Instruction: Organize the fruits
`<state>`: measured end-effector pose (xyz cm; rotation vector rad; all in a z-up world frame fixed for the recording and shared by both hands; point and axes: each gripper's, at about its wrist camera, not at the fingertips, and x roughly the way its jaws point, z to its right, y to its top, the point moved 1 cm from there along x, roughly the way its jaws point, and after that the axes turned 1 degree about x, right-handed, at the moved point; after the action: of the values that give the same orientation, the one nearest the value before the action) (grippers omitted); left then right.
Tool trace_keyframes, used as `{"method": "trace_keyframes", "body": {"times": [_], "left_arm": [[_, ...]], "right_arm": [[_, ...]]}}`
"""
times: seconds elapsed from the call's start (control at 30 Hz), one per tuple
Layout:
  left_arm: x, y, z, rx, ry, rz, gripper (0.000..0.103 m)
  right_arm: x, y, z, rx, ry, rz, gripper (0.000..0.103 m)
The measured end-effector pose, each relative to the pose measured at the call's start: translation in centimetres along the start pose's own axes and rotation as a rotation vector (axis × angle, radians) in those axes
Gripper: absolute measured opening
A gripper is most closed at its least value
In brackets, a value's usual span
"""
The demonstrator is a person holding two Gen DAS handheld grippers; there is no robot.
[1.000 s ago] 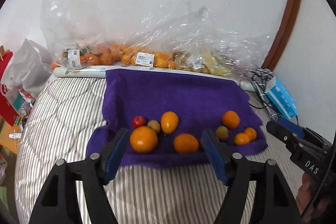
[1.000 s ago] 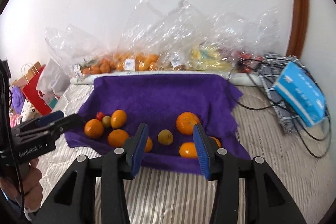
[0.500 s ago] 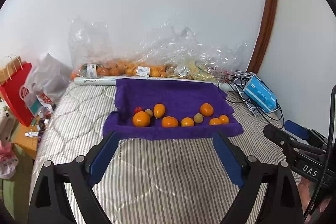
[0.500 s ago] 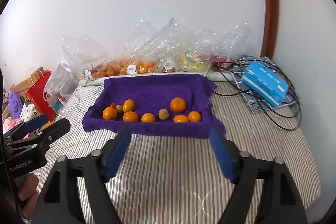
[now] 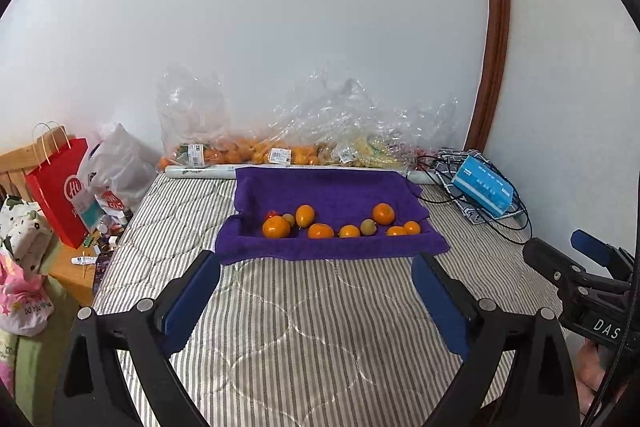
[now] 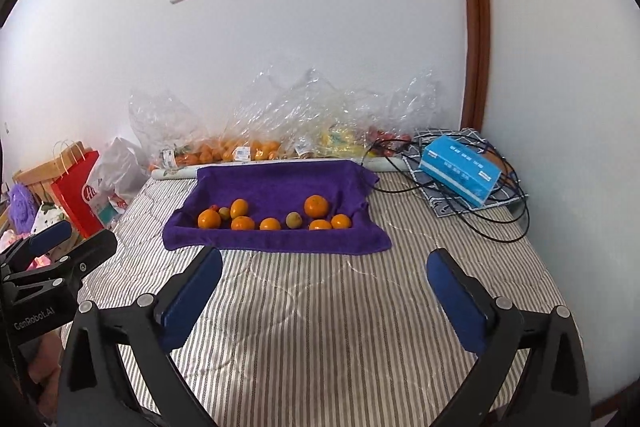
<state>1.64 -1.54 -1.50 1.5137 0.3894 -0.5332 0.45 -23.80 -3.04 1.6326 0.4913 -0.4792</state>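
Fruits (image 5: 339, 225) near "DAS"-marked right gripper (image 5: 576, 259)

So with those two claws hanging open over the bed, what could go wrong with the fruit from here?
1. The round orange fruits sit loose on a soft purple towel; a nudge from the left claw or right claw might send them rolling onto the striped mattress.
2. The small red fruit lies half hidden behind a bigger orange, so it may be hard to pinch alone.

Fuzzy purple towel (image 5: 328, 191); glossy fruits (image 5: 276, 227), crinkly clear plastic bags (image 5: 320, 131); striped quilted mattress (image 5: 312, 327)
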Motion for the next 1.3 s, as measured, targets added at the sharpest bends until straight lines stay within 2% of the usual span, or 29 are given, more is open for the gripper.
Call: {"method": "trace_keyframes", "body": {"times": [0.37, 1.3], "left_arm": [[-0.4, -0.1, 0.7, 0.01, 0.002, 0.001, 0.097], [-0.4, -0.2, 0.6, 0.008, 0.003, -0.004, 0.097]], "right_arm": [[-1.6, -0.3, 0.3, -0.015, -0.03, 0.018, 0.101], [-1.5, -0.4, 0.3, -0.013, -0.026, 0.007, 0.101]]}}
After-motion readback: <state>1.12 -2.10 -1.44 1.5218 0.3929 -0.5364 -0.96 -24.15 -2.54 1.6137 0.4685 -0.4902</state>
